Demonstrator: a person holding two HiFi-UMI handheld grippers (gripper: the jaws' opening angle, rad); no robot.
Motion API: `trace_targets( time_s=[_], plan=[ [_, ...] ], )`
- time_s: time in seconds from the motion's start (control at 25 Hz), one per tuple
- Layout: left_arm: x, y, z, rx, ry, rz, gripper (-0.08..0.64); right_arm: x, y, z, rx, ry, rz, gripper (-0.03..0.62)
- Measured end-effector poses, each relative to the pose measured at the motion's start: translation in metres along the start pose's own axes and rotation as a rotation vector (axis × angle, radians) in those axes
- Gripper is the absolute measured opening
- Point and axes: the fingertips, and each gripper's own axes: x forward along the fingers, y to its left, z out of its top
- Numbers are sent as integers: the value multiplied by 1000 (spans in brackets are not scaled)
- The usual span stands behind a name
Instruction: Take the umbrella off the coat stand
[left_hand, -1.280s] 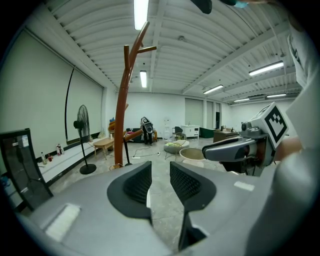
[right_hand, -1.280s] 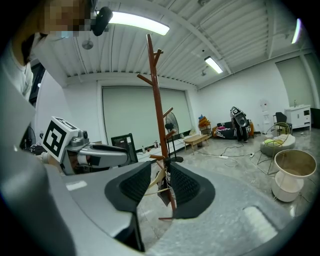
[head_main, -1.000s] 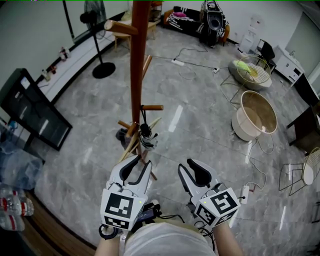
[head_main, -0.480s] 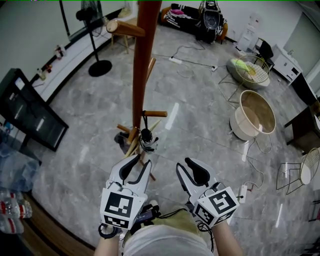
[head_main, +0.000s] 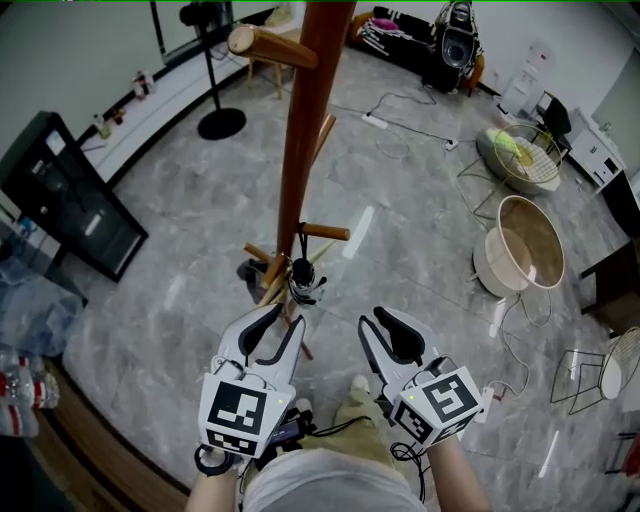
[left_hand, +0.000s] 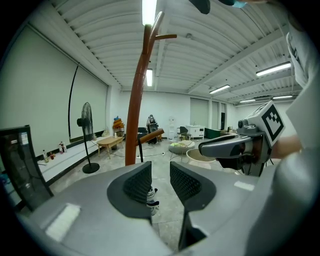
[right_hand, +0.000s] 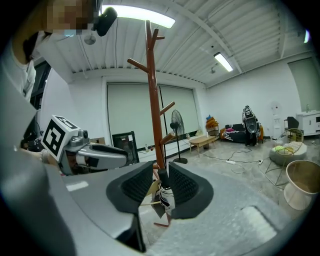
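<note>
Umbrella (head_main: 300, 278) is hanging off a coat stand (head_main: 300, 130) peg (head_main: 325, 233), just ahead of left gripper (head_main: 283, 318), which is gaping empty. Right gripper (head_main: 378, 320) is aiming at it for the grab, jaws having just been closing partway, apart, nothing between them.

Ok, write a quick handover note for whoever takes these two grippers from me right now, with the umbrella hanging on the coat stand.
Left hand-held gripper: open, empty, short of the umbrella.
Right hand-held gripper: open, its jaws have just been closing a little, nothing between them. The umbrella only shows through the gap, further ahead.
Umbrella: folded, hanging by a low peg on the wooden coat stand.
Done: only the approach, nothing gripped.
Left: move in, grip the umbrella, probably lift its loop clear of the peg and bring it away.
</note>
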Motion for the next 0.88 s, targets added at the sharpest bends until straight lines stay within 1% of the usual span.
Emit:
trace_targets(
  time_s=[0.12, 0.36, 0.64, 0.88],
  plan=[
    [4, 2, 0, 3, 5, 36, 115, 11, -7, 2, -10, 2, 38, 91],
    [8, 9, 0, -38, -1, 106, 118, 37, -12, 6, -37, 8, 121, 91],
    [14, 17, 3, -49, 11, 160, 124, 69, -20, 5, -66, 33, 201, 86],
    [15, 23, 4, -80, 8, 220, 126, 95, -26, 2, -84, 49, 257, 86]
  ],
)
